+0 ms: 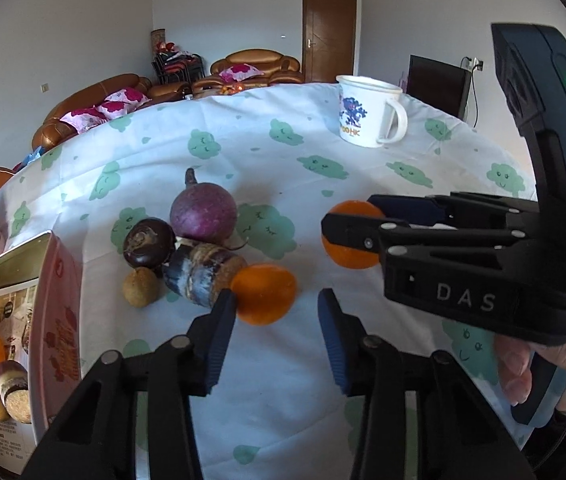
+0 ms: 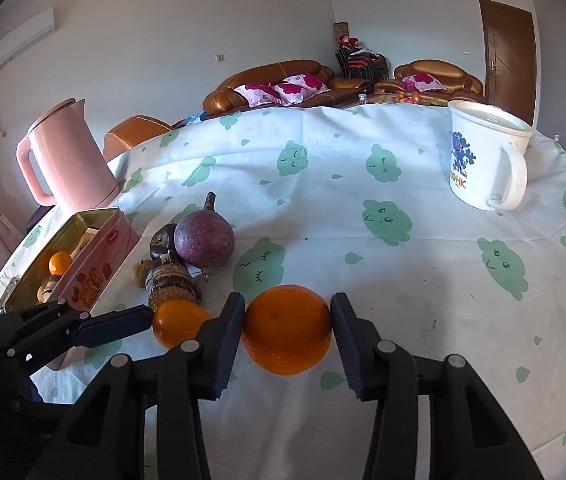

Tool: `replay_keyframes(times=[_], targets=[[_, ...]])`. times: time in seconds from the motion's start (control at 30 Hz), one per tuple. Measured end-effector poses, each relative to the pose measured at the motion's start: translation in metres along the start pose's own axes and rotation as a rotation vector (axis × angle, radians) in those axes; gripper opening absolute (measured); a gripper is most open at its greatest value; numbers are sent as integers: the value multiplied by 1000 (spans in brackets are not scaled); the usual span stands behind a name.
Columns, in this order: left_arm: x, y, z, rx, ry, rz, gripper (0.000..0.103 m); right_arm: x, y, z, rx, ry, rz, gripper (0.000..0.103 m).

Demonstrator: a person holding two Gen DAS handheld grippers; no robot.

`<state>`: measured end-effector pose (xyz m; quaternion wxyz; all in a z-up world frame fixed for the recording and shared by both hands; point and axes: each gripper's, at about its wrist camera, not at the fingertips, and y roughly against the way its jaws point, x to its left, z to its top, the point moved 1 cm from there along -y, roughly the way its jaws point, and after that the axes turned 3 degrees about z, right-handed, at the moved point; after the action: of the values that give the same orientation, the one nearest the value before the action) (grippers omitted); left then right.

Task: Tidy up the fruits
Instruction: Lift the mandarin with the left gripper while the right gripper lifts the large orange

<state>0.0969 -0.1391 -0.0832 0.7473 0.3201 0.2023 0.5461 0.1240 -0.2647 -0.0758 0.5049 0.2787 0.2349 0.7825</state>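
We have the right gripper [image 2: 286, 330] closed around a large orange [image 2: 287, 330], its blue pads touching the fruit on both sides; whether the orange is lifted off the cloud-print tablecloth [image 2: 363, 264] or just resting on it we cannot tell. Our left gripper [image 1: 277, 318] is wide open and holds nothing, its tips flanking a smaller orange [image 1: 264, 294] that lies on the cloth; the left pad is just beside it, and we cannot say whether it touches.

The pink tin [image 2: 95, 248] at the near left already holds some produce: a small orange [image 2: 60, 263] and, in the left wrist view, a cut piece of sugarcane and a small brown fruit beside it. So we judge the sorting begun but not finished. Still out on the cloth, in a tight cluster just right of the tin, are a round purple radish [image 1: 203, 213], a dark water chestnut [image 1: 149, 242], a brown longan [image 1: 142, 287] and a chunk of sugarcane [image 1: 203, 276], plus the two oranges at our grippers.

A pink kettle [image 2: 65, 156] stands beyond the tin and a white mug [image 2: 483, 160] sits at the far right, well apart from the fruit.
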Motion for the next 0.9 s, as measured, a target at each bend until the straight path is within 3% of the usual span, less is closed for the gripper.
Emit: replay_keyframes(times=[0.47, 0.9], targets=[[-6, -23, 7, 71, -37, 41, 44, 0, -1, 0, 9, 6, -12, 47], [3, -5, 8, -19, 6, 10, 44, 2, 8, 0, -39, 21, -14, 47]])
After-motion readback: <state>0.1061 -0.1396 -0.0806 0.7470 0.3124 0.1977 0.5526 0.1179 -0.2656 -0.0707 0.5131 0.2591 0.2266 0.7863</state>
